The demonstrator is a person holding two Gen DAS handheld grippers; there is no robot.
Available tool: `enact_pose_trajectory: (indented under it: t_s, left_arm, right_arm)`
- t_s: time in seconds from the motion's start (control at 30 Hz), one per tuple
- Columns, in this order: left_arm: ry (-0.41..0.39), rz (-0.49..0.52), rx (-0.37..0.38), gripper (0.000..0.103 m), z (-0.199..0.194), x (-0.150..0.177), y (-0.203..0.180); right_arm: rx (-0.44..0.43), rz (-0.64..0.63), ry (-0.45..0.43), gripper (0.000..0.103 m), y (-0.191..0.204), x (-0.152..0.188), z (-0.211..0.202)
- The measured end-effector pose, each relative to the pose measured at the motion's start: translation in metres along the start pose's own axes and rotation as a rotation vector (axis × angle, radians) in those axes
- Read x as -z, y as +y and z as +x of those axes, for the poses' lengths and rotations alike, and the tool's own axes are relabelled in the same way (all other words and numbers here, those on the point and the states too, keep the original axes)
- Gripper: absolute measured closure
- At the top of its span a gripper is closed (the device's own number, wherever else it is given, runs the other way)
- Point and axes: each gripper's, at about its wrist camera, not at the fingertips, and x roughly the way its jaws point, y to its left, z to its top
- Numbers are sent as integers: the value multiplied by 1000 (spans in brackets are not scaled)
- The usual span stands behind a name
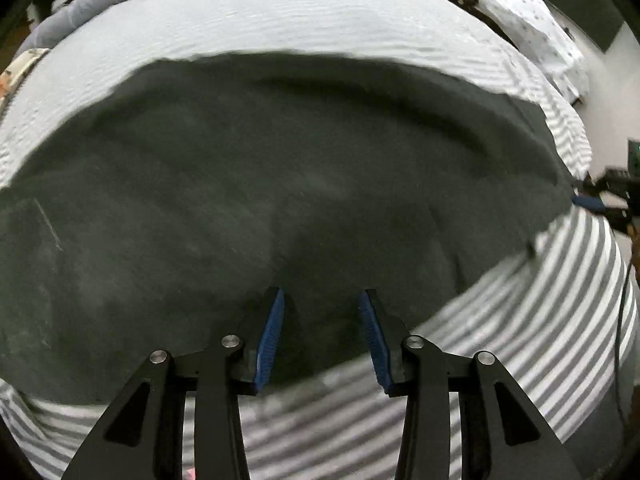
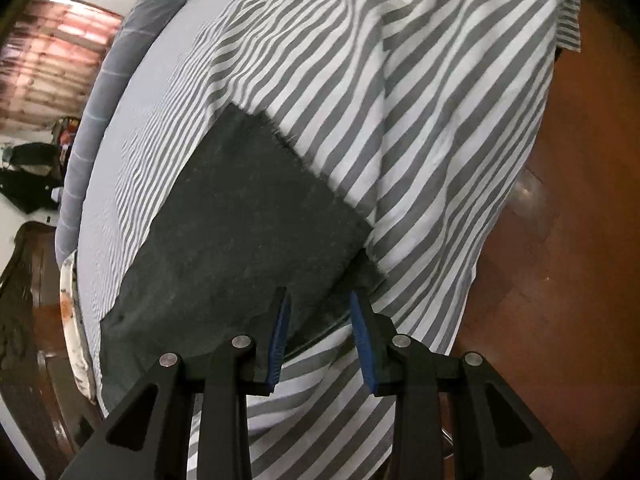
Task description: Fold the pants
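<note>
In the left wrist view the left gripper [image 1: 322, 336] sits at the bottom centre, its jaws moderately apart with clear space between the blue pads [image 1: 272, 336]; nothing is pinched between them. Its tips hover over the near edge of the pants [image 1: 260, 184], a dark grey spread of cloth that fills the middle of the frame from the left border almost to the right. The pants lie flat on a grey-and-white striped sheet [image 1: 520, 320], which shows below and to the right of the gripper and as a pale band along the top. At the far right edge the right gripper [image 1: 600, 200] is blurred, beside the right end of the pants. In the right wrist view the right gripper [image 2: 320, 336] is at the bottom centre, jaws parted a little narrower and gripping nothing, tips above the pants' [image 2: 240, 232] lower right corner. The cloth stretches up and left from there. The sheet [image 2: 440, 100] hangs over the bed's edge toward a brown floor [image 2: 580, 240] at the right.
</note>
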Motion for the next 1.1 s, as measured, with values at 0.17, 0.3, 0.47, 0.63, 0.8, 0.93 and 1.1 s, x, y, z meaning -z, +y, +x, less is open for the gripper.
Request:
enact_pose_trajectory:
  t_s: [0.17,0.3,0.47,0.63,0.8,0.93,1.1]
  left_arm:
    - [7,9,-22,60,-2,1,-17]
    - [-4,1,-26,60,-7,-3,-25]
    - [-33,26,-15,60,-16,-10,-38]
    - [-16,67,-8,60,-10,-13,-47]
    - [15,69,-1,60,-1,-13,-50]
    - [28,64,-11,59,10,-12,-50]
    - [25,66,-9,58,10,-11,-50]
  right_arm:
    - [-68,51,-28,76,-7,-10,6]
    - [-95,29,-34,99,-11,-16,4]
    - [-108,2,-82,100,-12,-5,-16]
    - [-63,16,-49,99,-23,-5,-2]
    - [-96,37,-50,88,-29,-2,-11]
    - [-140,95,-45,83,-49,3,-15]
    - [-239,186,-26,82,-73,8,-5]
